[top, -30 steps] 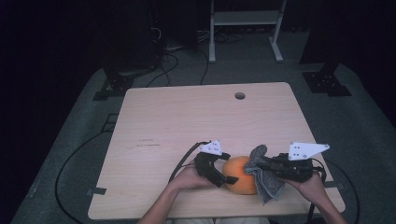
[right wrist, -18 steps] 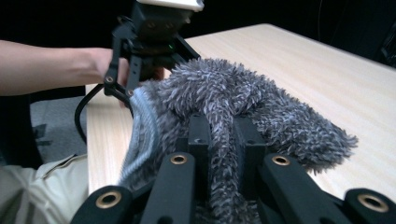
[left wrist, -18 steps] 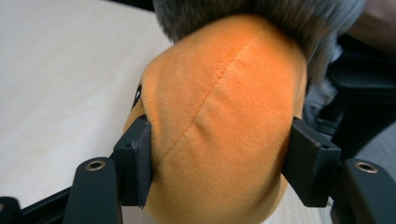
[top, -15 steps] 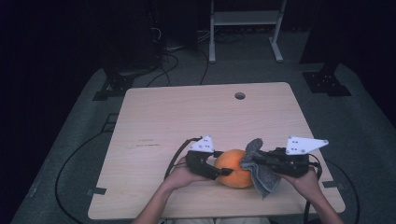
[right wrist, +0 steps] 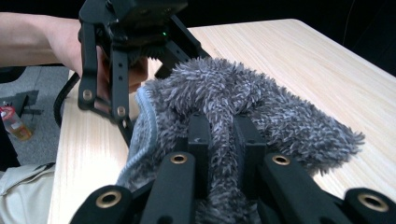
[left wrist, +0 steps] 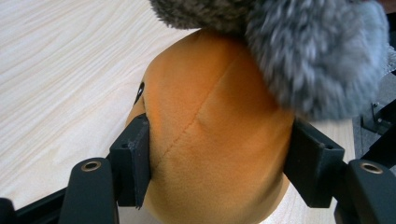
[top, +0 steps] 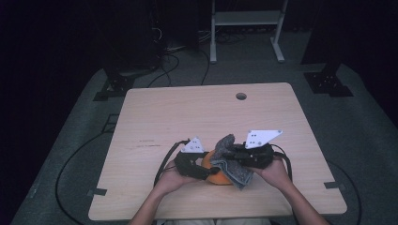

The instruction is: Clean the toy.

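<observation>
No readable text, labels, brands or numbers anywhere in these views. Nothing was printed on anything near either set of fingers.

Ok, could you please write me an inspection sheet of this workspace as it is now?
Surface: light wooden table, bare except near the front edge; round hole near the far edge.
Job's things: orange plush toy and grey fluffy cloth, the cloth lying against the toy's top.
Clutter: nothing seen.
Grippers: left claw has just been closing and now presses the toy from both sides; right claw shut on the cloth.
Cables: black cable trails from the left claw; more cables on the floor behind.
Surroundings: dark room, grey floor mat, white metal frame behind the table.
</observation>
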Motion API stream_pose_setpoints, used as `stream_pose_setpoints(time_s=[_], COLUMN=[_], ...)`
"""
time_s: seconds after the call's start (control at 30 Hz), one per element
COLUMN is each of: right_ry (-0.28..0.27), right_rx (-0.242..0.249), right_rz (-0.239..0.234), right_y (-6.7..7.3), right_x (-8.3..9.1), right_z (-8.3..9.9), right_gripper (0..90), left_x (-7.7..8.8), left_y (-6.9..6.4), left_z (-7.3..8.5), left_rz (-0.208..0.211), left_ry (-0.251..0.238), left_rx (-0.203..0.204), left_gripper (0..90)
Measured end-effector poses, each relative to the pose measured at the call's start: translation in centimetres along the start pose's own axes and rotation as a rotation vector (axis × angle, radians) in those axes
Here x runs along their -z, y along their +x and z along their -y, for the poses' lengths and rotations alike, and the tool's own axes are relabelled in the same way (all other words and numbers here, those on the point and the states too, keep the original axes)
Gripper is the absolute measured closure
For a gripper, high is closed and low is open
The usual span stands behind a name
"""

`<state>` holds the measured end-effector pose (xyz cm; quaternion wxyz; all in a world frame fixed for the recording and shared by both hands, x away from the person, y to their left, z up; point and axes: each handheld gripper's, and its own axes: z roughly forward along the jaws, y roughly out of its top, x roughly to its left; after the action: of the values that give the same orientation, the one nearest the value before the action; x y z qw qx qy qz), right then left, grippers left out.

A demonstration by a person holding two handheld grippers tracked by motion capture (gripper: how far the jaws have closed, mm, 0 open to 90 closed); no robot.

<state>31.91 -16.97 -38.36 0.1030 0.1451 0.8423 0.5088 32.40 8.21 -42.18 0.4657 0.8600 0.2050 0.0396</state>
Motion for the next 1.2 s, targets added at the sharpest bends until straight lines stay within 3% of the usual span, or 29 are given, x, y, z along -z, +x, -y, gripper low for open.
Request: stream_pose_setpoints(time_s=[0.2,0.33,0.47,0.57,0.7,0.83,0.93,1.07,1.2], right_ry=[-0.011,-0.022,0.035,0.011,-0.048,-0.015,0.032,-0.004,-0.025], right_rx=[-0.044,-0.095,-0.138,-0.142,-0.061,-0.017,-0.046,-0.097,-0.118], right_rz=[0.034,0.085,0.105,0.103,0.058,0.030,0.019,0.022,0.037], right_y=[-0.7,-1.1,-1.5,-1.3,0.2,0.5,-0.3,-0.8,-0.8], right_x=[2.6,4.5,5.5,6.1,5.7,3.6,2.5,3.4,4.7], right_z=[2.7,5.1,6.9,6.5,2.9,0.7,1.8,3.9,5.4], right_gripper=[79.2,78.9,79.0,79.1,79.1,79.1,79.2,79.3,79.2], left_x=[-0.3,-0.4,-0.3,-0.5,-0.7,-0.7,-0.4,0.3,-0.6], left_y=[-0.1,0.1,0.1,-0.1,-0.5,-0.7,-0.5,0.3,1.2], left_z=[-0.2,-0.1,-0.1,-0.4,-1.0,-1.2,-0.6,0.2,0.4], left_rz=[0.001,0.018,0.009,-0.006,-0.011,-0.005,0.031,0.099,0.122], left_ry=[0.005,-0.009,-0.009,-0.008,-0.019,-0.019,-0.035,-0.100,-0.054], left_rx=[-0.012,0.012,0.024,0.022,0.030,0.022,0.022,-0.019,-0.026], left_gripper=[30.0,24.2,24.1,24.7,23.8,22.1,21.1,14.1,5.3])
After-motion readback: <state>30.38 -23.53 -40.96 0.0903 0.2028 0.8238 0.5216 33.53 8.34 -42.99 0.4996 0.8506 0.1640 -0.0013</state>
